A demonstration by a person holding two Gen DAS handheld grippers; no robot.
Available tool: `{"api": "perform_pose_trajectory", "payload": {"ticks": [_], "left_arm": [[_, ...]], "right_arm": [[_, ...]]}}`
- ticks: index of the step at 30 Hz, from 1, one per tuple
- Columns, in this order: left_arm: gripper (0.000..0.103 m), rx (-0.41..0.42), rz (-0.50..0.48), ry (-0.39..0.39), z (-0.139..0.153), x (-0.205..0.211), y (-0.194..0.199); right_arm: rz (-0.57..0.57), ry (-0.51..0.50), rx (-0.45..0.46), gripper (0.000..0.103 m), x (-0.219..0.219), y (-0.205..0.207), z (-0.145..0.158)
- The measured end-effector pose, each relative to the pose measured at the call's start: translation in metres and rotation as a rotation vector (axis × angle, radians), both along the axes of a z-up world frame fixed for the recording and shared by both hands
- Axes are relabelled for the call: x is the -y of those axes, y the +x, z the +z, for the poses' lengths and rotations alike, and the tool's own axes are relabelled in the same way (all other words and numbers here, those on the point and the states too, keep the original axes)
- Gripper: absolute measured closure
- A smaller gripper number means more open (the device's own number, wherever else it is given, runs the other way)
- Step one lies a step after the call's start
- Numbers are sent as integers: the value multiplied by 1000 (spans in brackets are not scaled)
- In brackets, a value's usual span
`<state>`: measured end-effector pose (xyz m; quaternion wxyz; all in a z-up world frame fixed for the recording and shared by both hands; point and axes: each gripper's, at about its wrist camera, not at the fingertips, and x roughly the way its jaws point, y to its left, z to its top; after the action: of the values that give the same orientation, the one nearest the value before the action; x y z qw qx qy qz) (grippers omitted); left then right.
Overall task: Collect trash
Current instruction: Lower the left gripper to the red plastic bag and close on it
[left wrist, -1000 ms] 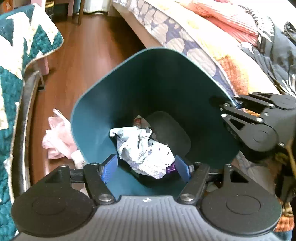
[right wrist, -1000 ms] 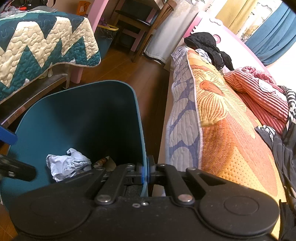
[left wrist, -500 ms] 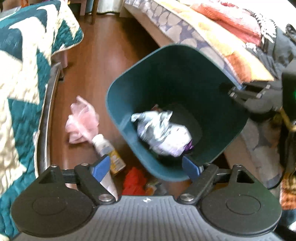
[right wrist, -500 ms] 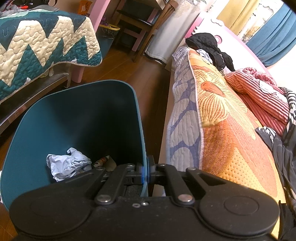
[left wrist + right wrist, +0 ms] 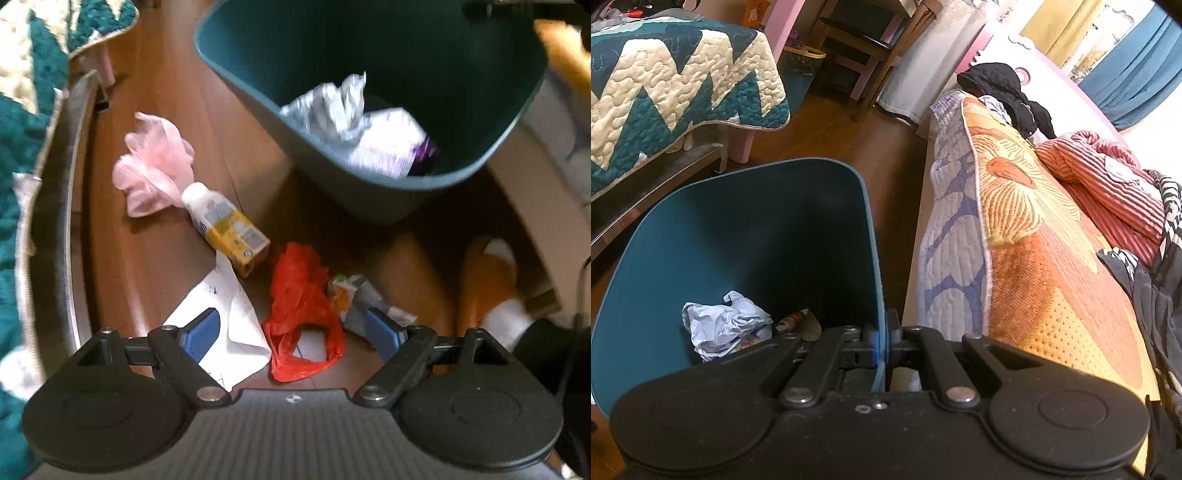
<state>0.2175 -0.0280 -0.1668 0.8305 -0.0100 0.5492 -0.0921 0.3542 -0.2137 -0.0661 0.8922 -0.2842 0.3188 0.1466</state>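
My right gripper is shut on the rim of the teal trash bin and holds it tilted. Crumpled white paper lies inside; it also shows in the left wrist view, in the bin. My left gripper is open and empty above floor trash: a red plastic bag, a white paper sheet, a small yellow-labelled bottle, a pink mesh puff and a crumpled wrapper.
A bed with an orange and blue quilt runs along the right. A bench with a teal zigzag quilt stands on the left, its metal frame near the trash. A foot in an orange slipper is at the right.
My left gripper has pulled back out of the bin and swung down over the floor trash, jaws still open. The right gripper keeps its hold on the bin rim.
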Motion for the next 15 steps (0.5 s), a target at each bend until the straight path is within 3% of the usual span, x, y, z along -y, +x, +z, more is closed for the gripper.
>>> {"api": "perform_pose_trajectory", "payload": {"ticks": [15], "left_arm": [[18,-80,-6,54,-84,26,48]], "right_arm": [[12,5,7,99,3,-1,0]]}}
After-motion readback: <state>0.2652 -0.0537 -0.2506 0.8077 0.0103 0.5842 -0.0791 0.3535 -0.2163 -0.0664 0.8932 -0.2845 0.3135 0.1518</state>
